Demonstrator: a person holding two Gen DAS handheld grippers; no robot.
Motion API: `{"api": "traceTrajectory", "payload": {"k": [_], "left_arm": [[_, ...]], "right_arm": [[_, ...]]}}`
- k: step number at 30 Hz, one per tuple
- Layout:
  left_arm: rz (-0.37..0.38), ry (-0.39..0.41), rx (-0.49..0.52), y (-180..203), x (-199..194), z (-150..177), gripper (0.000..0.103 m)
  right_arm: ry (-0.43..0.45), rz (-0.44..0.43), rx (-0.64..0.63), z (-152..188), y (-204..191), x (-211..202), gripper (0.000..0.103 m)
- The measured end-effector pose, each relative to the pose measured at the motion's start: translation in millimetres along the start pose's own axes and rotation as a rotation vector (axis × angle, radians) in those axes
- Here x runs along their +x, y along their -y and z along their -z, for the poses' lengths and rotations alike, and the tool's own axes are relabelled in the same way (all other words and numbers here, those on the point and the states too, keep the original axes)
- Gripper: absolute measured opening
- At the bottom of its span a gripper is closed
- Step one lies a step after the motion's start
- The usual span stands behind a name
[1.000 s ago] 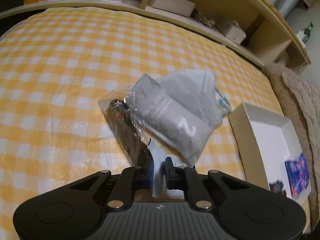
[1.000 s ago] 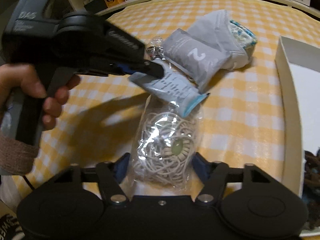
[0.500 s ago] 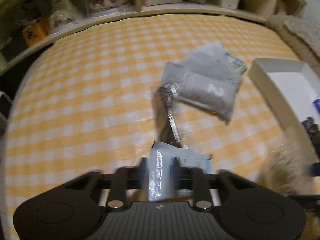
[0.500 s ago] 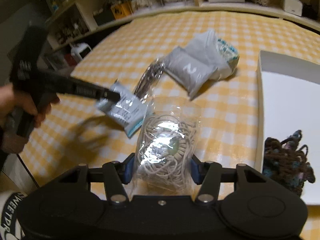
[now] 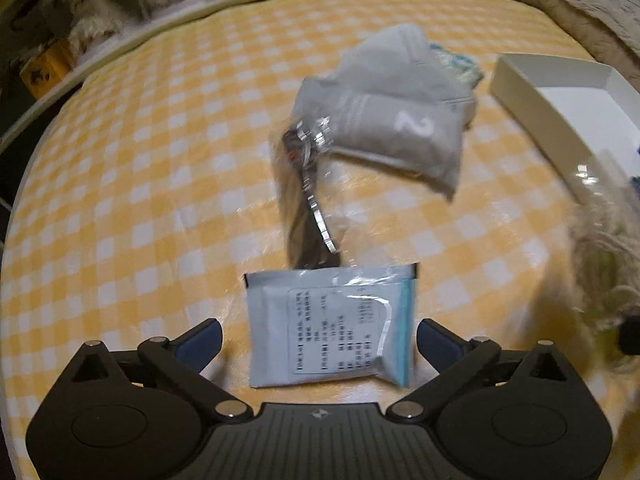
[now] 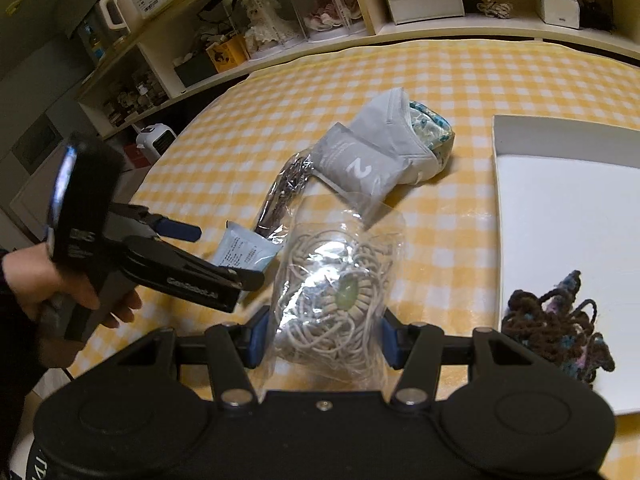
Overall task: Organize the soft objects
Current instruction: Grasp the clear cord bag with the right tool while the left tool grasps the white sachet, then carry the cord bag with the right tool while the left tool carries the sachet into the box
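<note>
Yellow-and-white checked cloth [image 6: 460,80] covers the bench, and cluttered shelves [image 6: 280,20] run along its far side.

From the left wrist view, the left gripper [image 5: 318,340] has just been opening and now stands wide apart, its blue pads clear of the pale blue packet [image 5: 332,328] that lies flat on the cloth between them. Beyond the packet, toward 12 o'clock, a clear bag with something dark and shiny [image 5: 308,192] stretches away, its far end overlapping a grey pouch marked 2 [image 5: 392,132]. Behind that pouch sits a second grey pouch [image 5: 396,56], with a blue-and-white patterned thing [image 5: 456,64] tucked against it at 1 o'clock. The white box [image 5: 536,112] lies at 2 o'clock from the packet.

From the right wrist view, the right gripper [image 6: 322,338] is clamped on a clear bag of beige cord [image 6: 340,300], both blue pads pressing its sides. A hand [image 6: 52,284] at 9 o'clock holds the left gripper's black handle. The white box [image 6: 560,220] fills the side from 1 to 3 o'clock, holding a dark knitted bundle [image 6: 556,320] near its front corner. The grey pouch marked 2 [image 6: 356,164] rests at 12 o'clock, well beyond the cord bag.
</note>
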State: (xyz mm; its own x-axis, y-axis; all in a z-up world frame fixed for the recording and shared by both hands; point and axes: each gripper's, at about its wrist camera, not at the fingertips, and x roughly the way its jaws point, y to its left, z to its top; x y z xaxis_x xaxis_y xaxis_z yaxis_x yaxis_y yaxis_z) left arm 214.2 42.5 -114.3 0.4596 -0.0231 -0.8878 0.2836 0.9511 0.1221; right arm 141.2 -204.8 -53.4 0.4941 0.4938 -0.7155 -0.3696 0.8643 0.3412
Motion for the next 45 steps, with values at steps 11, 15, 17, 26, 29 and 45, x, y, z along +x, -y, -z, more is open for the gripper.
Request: {"api": "traceTrajectory", "payload": {"k": [11, 15, 17, 26, 29, 45], "left_arm": [[0.023, -0.010, -0.118, -13, 15, 2, 0.067], [0.055, 0.003, -0.136, -12, 7, 2, 0.062], [0.051, 0.013, -0.126, -9, 2, 2, 0.059], [0.107, 0.169, -0.179, -6, -43, -2, 0.056], [0.136, 0.239, -0.206, -2, -62, -4, 0.056], [0.255, 0.476, -0.192, 35, -125, -7, 0.057]], "right_arm": [[-0.011, 0.017, -0.010, -1, 0, 4, 0.055], [-0.008, 0.024, -0.013, -1, 1, 3, 0.055], [-0.004, 0.030, -0.014, -1, 1, 2, 0.055], [0.045, 0.049, -0.018, -5, 3, -8, 0.055], [0.077, 0.054, -0.022, -9, 4, -16, 0.055], [0.286, 0.127, -0.064, -32, 21, -78, 0.055]]}}
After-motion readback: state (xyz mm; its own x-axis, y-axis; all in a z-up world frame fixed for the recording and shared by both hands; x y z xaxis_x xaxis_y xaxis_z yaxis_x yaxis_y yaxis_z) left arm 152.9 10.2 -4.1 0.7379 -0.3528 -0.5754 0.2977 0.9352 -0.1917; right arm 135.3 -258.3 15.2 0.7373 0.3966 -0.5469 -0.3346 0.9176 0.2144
